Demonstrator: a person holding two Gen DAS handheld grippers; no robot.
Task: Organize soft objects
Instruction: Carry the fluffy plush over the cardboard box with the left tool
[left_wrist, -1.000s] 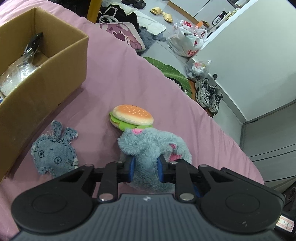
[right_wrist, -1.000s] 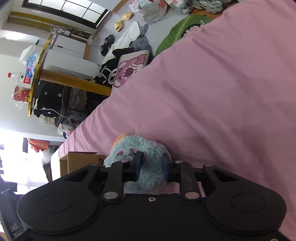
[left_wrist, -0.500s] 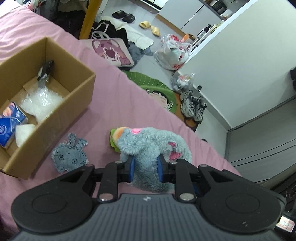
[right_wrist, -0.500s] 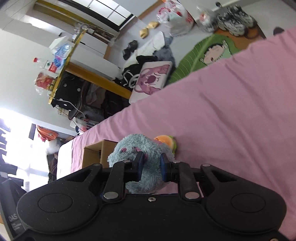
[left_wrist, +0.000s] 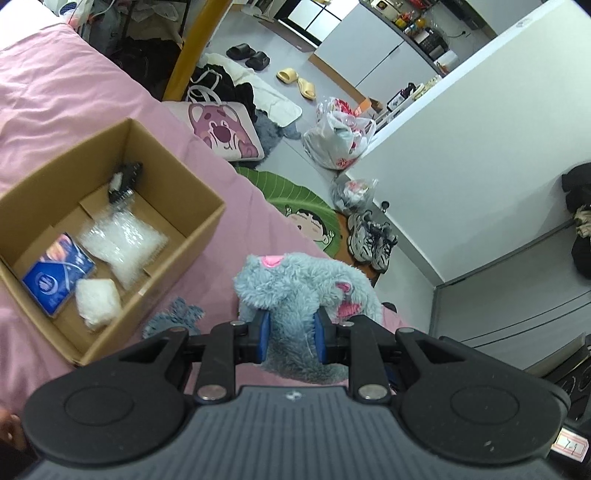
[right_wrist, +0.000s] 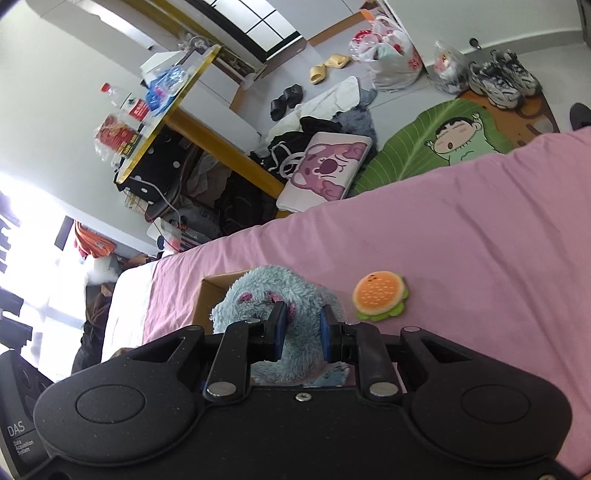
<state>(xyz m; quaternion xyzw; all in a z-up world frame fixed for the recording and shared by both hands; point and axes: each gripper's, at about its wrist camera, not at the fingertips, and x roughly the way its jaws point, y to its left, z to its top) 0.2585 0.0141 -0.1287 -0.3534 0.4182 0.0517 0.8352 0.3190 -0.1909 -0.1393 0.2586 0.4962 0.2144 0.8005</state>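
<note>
A fluffy grey-blue plush toy (left_wrist: 295, 288) with pink patches hangs above the pink bed. My left gripper (left_wrist: 290, 338) is shut on one part of it. My right gripper (right_wrist: 301, 330) is shut on another part of the same plush toy (right_wrist: 273, 291). An open cardboard box (left_wrist: 184, 173) sits on the bed to the left in the left wrist view, holding bubble wrap, a blue packet and a white wad. A small grey bunny patch (left_wrist: 175, 315) lies beside the box, partly hidden by my gripper. A burger plush (right_wrist: 380, 295) rests on the sheet in the right wrist view.
The pink sheet (right_wrist: 461, 240) spreads to the right of the burger. The bed edge drops to a floor with a pink bear cushion (left_wrist: 221, 133), a green cartoon mat (left_wrist: 306, 210), sneakers (left_wrist: 371, 236), bags and a yellow table leg (left_wrist: 192, 48).
Both grippers have risen with the plush toy, lifting it off the bed. The box interior has come into view, and the burger now lies apart from the toy.
</note>
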